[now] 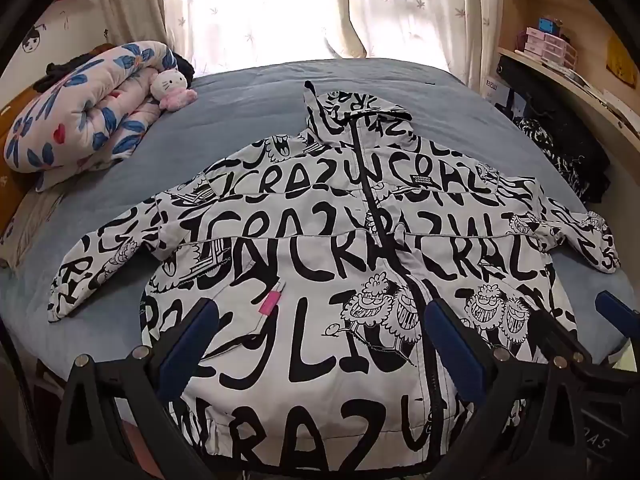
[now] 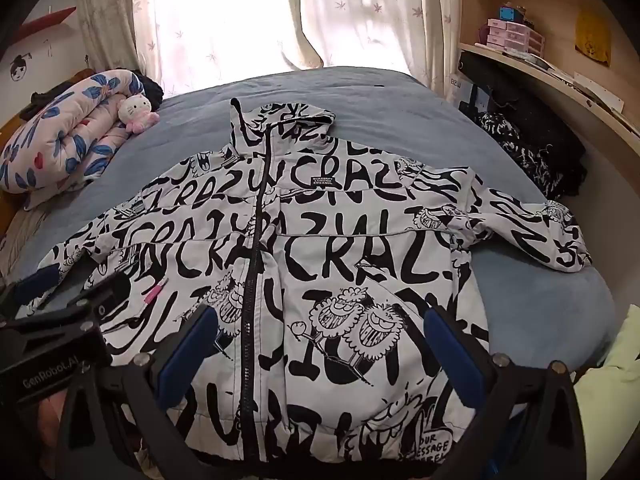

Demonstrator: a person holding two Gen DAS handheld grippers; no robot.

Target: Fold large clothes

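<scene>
My two cameras sit on my tongs and look forward and down along the fingers. The left one looks over the jacket (image 1: 320,240) from its left side, and the right one from a bit further right. Both are close above its bottom edge. Both see the bed (image 2: 360,92), window and shelves.

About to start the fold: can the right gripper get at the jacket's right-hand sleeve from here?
Probably yes. The right gripper is open over the jacket, and the sleeve lies flat on the bed with nothing on it or in between.
</scene>
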